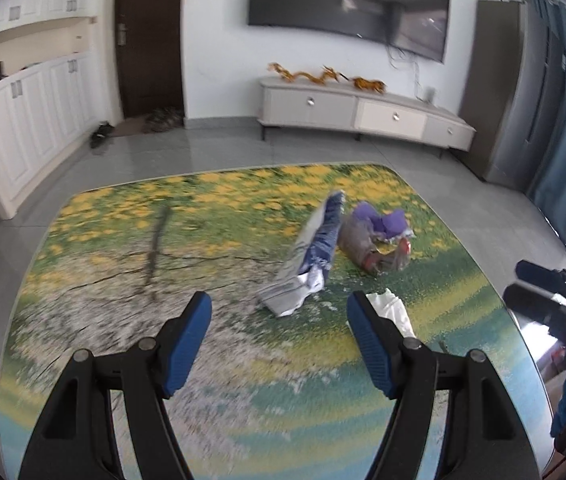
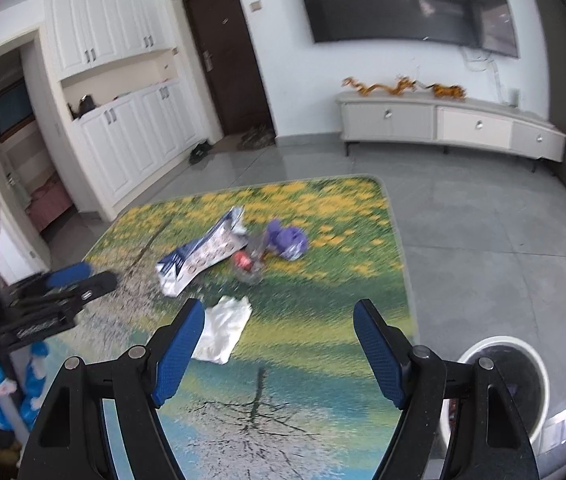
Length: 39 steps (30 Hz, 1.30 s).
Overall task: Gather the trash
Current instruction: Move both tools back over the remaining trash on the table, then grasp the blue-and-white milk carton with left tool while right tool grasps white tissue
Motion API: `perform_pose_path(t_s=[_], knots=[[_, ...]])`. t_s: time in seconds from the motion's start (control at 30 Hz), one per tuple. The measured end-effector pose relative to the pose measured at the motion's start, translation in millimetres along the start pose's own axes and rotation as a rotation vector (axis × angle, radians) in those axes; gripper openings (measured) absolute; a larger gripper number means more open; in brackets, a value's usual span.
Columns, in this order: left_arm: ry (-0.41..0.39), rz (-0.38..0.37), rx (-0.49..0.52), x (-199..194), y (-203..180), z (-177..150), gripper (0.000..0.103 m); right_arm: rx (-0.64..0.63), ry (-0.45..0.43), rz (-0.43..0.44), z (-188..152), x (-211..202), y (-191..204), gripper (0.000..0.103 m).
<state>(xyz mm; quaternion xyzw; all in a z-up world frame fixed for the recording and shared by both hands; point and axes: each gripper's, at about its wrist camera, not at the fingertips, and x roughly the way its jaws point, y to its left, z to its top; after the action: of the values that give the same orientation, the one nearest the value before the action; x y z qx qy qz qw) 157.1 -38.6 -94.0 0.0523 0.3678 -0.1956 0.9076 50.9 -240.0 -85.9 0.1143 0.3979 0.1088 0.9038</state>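
Note:
Trash lies on a table with a flower-print cover (image 1: 131,240) (image 2: 343,264). A blue and silver snack bag (image 1: 311,256) (image 2: 203,256) lies at the middle. Beside it are a clear wrapper with red (image 1: 379,252) (image 2: 249,264) and a crumpled purple wrapper (image 1: 387,222) (image 2: 289,240). A white tissue (image 1: 391,310) (image 2: 223,328) lies nearest me. My left gripper (image 1: 279,340) is open and empty above the table, the tissue just past its right finger. My right gripper (image 2: 279,344) is open and empty, the tissue by its left finger.
A white-rimmed bin with a dark liner (image 2: 503,384) stands on the floor right of the table. The right gripper shows at the left view's right edge (image 1: 555,304); the left gripper shows at the right view's left edge (image 2: 55,292). A TV cabinet (image 1: 363,112) stands at the far wall.

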Motion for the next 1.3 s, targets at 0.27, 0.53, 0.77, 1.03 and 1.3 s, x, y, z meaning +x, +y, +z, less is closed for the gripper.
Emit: perform_pose_path(t_s=[0.27,0.53,0.77,1.03,1.3], knots=[[0.039,-0.027,0.096,47.5,-17.3,20.7,0.069,-0.022,0.088,0.074,-6.1,33.8,10.9,0.071],[0.087,-0.033,0.070,77.9,-5.8,28.6,0.066,-0.076,0.169,0.135,-7.4,71.7,30.3,0.070],[0.134,-0.051,0.022,90.0,6.1,23.5,0.032,-0.100,0.208,0.123,-10.1,95.2,41.2,0.055],[0.110,-0.049,-0.014,80.7,13.0,20.1,0.027,-0.136,0.216,0.115,-15.5,96.7,49.3,0.017],[0.077,-0.027,-0.049,44.1,22.9,8.0,0.026,-0.141,0.214,0.164,-20.1,82.1,59.1,0.007]])
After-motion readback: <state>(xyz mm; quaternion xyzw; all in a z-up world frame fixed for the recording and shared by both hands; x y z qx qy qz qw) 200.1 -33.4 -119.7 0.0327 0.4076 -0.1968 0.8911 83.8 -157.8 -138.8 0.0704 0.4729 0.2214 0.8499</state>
